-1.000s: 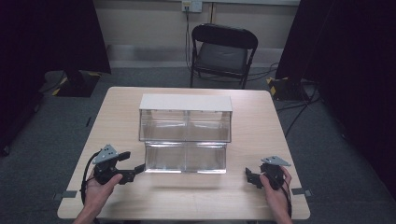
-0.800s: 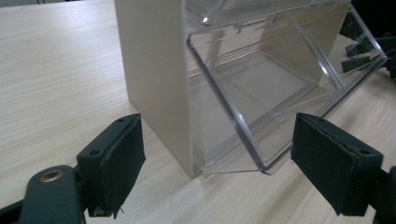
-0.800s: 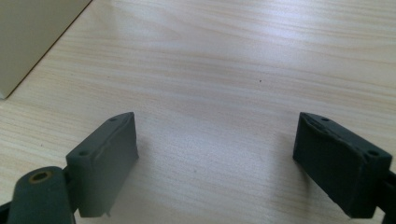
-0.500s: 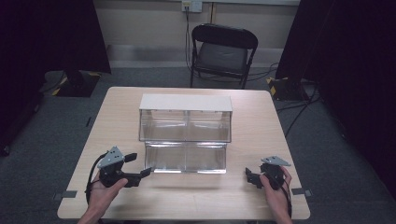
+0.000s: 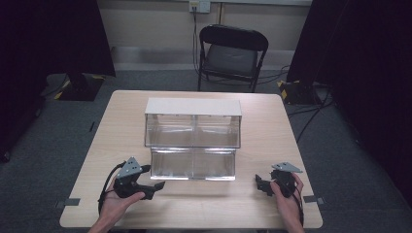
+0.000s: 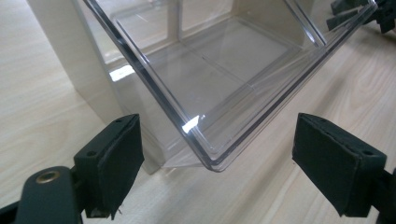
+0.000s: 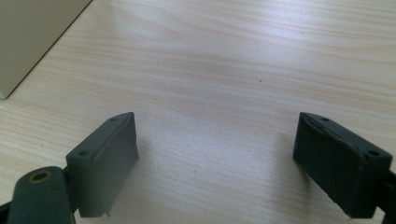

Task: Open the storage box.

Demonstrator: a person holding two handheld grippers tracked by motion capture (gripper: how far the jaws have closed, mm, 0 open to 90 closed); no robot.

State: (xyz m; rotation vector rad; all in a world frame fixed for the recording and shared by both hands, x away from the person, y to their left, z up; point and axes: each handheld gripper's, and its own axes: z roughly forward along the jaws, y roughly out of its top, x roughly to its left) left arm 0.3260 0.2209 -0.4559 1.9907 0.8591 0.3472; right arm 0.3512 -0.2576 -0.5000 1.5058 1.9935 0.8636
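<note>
While both grippers rest low over the wooden table (image 5: pixel 272 121), the left gripper (image 5: pixel 154 186) (jaws spread wide, holding nothing) faces the near left corner of the clear two-tier bin (image 5: pixel 193 136) at the table's centre. Right gripper (image 5: pixel 259 182), also wide open and empty, sits well apart from the bin.

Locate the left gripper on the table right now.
In the high view, the left gripper sits near the table's front-left, jaws open, just off the front-left corner of the clear two-tier bin.
</note>
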